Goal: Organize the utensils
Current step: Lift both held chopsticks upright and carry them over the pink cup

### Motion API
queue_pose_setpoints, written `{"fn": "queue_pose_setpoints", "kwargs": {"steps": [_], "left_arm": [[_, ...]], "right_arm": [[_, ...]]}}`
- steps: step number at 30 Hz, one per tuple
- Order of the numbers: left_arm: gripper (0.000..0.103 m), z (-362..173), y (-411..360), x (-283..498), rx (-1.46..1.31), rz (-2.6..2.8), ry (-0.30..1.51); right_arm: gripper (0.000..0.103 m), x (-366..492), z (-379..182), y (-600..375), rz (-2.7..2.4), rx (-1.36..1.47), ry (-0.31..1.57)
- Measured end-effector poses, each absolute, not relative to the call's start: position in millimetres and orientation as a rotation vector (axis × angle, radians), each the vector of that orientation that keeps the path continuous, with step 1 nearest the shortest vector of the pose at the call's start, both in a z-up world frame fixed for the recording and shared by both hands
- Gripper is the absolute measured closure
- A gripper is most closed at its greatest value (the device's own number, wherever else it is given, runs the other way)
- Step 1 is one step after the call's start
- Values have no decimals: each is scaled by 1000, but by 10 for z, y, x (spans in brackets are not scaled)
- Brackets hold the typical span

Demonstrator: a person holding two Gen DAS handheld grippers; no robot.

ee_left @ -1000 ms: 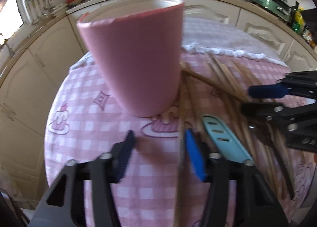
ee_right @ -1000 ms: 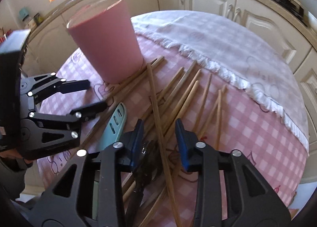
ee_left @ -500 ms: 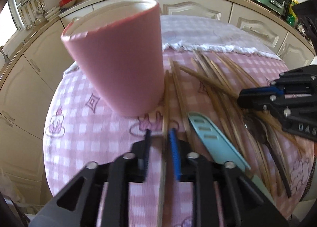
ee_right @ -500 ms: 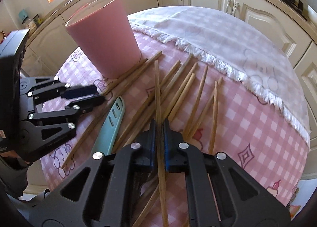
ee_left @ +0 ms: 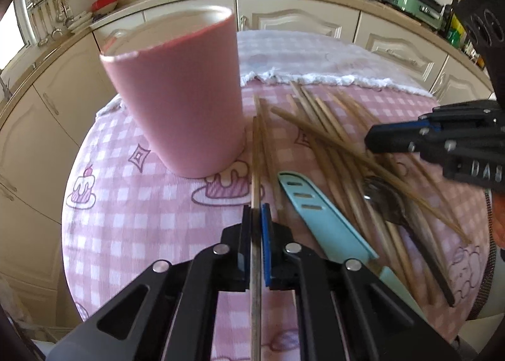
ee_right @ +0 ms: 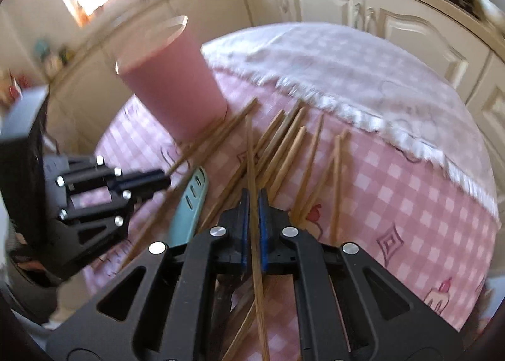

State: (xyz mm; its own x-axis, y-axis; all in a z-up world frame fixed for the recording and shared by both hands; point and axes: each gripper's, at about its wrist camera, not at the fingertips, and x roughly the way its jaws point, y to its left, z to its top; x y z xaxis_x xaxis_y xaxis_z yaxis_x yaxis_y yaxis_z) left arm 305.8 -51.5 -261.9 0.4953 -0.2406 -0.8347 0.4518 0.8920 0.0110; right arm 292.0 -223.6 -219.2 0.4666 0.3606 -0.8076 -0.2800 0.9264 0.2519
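Observation:
A tall pink cup (ee_left: 176,92) stands upright on the pink checked tablecloth (ee_left: 132,222); it also shows in the right wrist view (ee_right: 170,86). Several wooden chopsticks (ee_left: 322,137) lie scattered right of the cup. My left gripper (ee_left: 256,216) is shut on one chopstick (ee_left: 256,152) that points toward the cup's base. My right gripper (ee_right: 253,197) is shut on another chopstick (ee_right: 250,146), lifted above the pile. A light blue knife (ee_left: 322,219) and a dark spoon (ee_left: 385,200) lie among the chopsticks.
A white fringed cloth (ee_left: 315,58) covers the table's far half. Cream kitchen cabinets (ee_left: 296,17) and a counter with a hob ring the table. The table edge drops off at the left and near sides.
Both grippers have closed, each on a chopstick. The right gripper has risen and swung, its view now blurred. The left gripper has drawn back a little from the cup.

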Motion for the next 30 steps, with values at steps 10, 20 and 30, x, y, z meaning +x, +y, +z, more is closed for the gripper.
{"fn": "queue_pose_setpoints", "kwargs": {"steps": [10,20,30], "left_arm": [[97,-2531,-456,2902,215,-426,937],[97,-2510,-419,2867,211,-427,932],[97,-2490,-435,2816,202,-439,925]], "right_arm": [[94,2931,-2240,-2106,384,13,1062],[93,3059,-2397,-1931,356,-103,1132],[84,3156,-2422,-1873,401,-133,1163]]}}
